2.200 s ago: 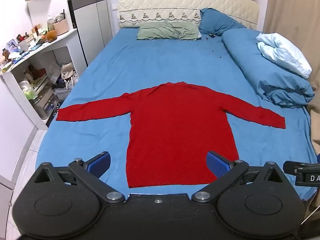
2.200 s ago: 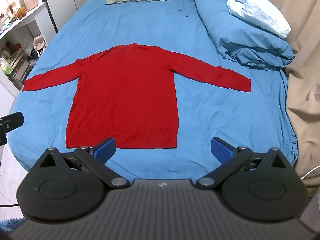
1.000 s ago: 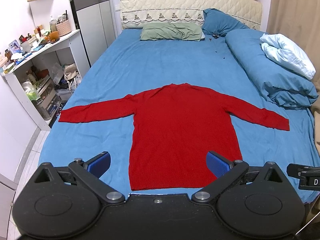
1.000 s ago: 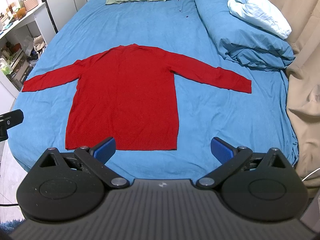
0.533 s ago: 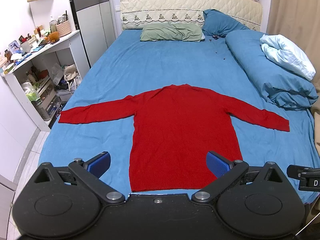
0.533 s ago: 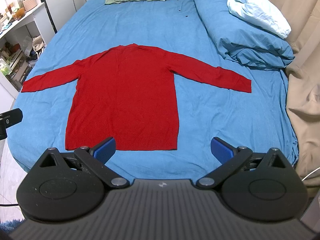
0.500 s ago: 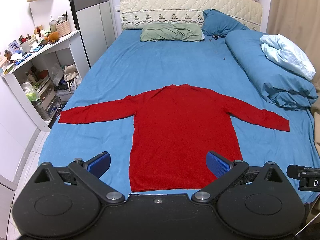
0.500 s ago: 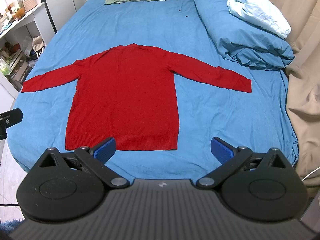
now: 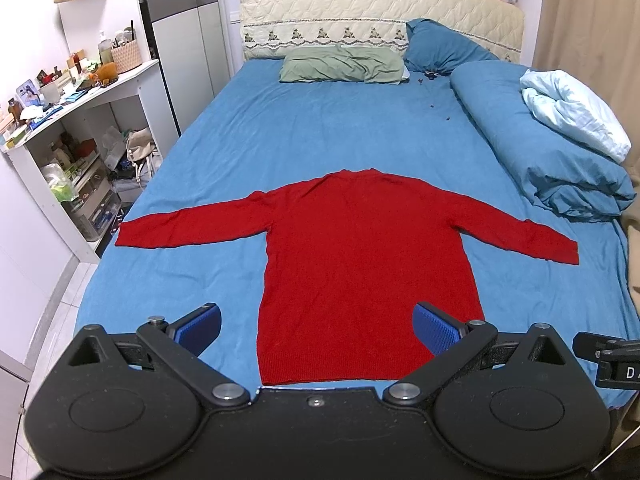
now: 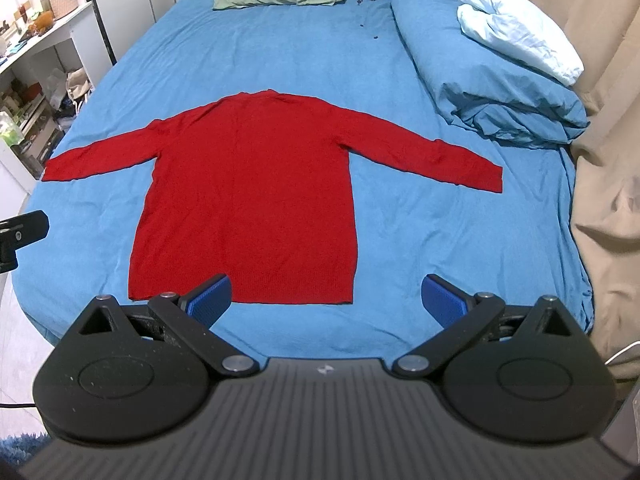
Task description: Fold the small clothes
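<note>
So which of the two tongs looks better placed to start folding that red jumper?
Neither clearly: the left tongs and the right tongs both hang open, short of the red jumper. Left faces its hem; right sits nearer the right sleeve.

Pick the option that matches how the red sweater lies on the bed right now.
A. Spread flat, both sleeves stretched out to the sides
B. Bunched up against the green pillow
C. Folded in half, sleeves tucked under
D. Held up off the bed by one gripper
A: the red sweater lies flat on the blue bed, a sleeve out to each side, with both grippers open and clear of it.
</note>
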Demonstrator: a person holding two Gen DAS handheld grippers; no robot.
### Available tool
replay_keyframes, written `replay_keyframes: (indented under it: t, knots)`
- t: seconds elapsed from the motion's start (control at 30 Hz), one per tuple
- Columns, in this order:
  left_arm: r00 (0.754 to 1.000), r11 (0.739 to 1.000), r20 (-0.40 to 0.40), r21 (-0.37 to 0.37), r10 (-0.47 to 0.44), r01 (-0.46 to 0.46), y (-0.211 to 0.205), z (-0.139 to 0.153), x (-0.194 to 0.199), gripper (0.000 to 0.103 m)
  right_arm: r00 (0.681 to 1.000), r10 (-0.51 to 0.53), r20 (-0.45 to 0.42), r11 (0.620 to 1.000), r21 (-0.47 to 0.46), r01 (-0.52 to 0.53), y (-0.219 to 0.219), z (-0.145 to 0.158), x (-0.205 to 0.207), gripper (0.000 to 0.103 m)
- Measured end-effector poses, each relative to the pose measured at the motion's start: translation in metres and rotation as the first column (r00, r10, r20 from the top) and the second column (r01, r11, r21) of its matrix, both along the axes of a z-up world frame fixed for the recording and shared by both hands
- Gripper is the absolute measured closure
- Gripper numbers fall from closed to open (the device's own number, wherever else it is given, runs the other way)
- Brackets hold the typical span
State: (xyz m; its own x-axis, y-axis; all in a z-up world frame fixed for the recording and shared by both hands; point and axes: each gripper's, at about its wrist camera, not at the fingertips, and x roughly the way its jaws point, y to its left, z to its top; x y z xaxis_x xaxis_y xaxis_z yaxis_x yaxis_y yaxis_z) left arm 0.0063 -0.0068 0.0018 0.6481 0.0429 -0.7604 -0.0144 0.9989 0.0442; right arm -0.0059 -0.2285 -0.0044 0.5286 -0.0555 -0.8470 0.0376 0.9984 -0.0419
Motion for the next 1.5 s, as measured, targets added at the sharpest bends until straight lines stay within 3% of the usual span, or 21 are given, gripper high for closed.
replay_keyframes:
  t: [0.93,1.07,1.17,1.27,1.5]
  knots:
    - [0.999,1.000,0.035,0.004,-0.003,0.003,0.002,0.010,0.001,0.000,1.000,-0.022,0.014,1.000,0.012,0.022,-0.004,0.003,-0.003,0.000]
    - [0.994,0.998,0.098,0.021,-0.055,0.053,-0.007,0.024,0.024,0.000,0.997,-0.054,0.048,0.997,0.051,0.051,-0.012,0.015,0.007,0.000]
    - [0.985,0.994,0.136,-0.015,-0.104,0.107,-0.018,0.032,0.053,0.000,0.991,-0.108,0.073,0.992,0.070,0.103,-0.029,0.023,0.025,0.000]
    - [0.978,0.988,0.163,-0.054,-0.133,0.143,-0.035,0.036,0.085,0.000,0.973,-0.198,0.116,0.978,0.093,0.188,-0.058,0.031,0.048,0.000]
    - [0.972,0.983,0.168,-0.049,-0.166,0.177,-0.098,0.023,0.169,0.000,0.926,-0.335,0.175,0.941,0.105,0.321,-0.149,0.023,0.116,0.000]
